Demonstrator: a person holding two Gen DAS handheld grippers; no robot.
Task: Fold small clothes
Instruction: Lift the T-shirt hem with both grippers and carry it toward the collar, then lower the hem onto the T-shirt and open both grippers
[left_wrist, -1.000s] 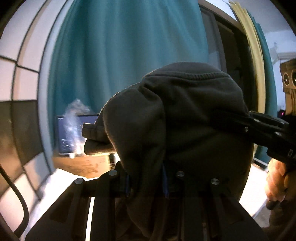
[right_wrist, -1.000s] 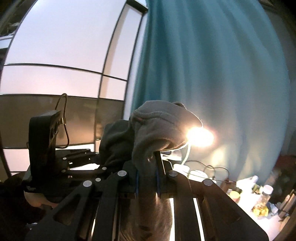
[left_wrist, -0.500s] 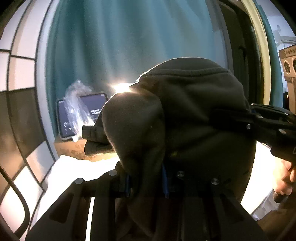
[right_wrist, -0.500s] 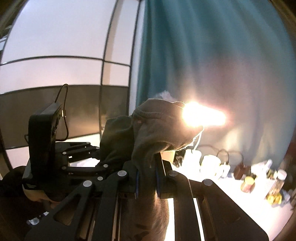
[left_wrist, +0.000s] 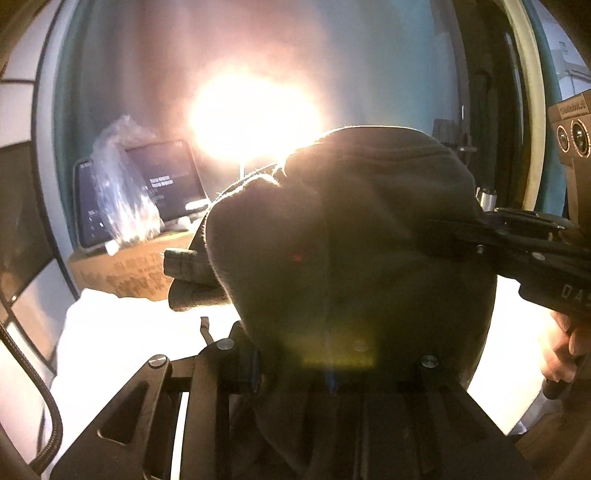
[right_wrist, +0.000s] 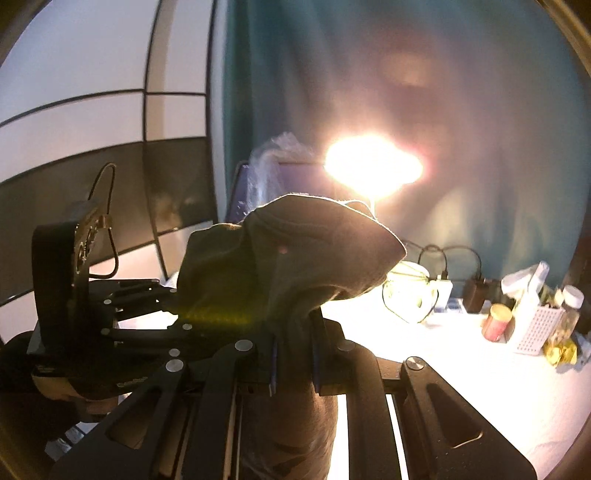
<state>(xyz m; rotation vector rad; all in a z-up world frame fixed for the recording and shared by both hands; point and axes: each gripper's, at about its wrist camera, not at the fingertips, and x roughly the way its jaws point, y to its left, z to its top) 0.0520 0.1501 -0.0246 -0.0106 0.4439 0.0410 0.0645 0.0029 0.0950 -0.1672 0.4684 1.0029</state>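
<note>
I see a white tabletop (right_wrist: 461, 373) under strong glare from a lamp (right_wrist: 373, 166) against a teal curtain (right_wrist: 498, 110); a cardboard box (left_wrist: 129, 269) carries two dark screens (left_wrist: 166, 181) and a crumpled plastic bag (left_wrist: 118, 188), and jars, a white perforated basket (right_wrist: 535, 328) and chargers crowd the far right of the table. The small grey garment (left_wrist: 351, 251) is off the table, bunched and backlit, its ribbed hem on top, stretched between my two tools. My left gripper (left_wrist: 291, 369) is nearly closed and clamped on the cloth's lower fold. My right gripper (right_wrist: 293, 354) pinches another bunch of it just as narrowly, fabric spilling above and below the fingers. A hand (left_wrist: 561, 354) grips the right tool's handle.
</note>
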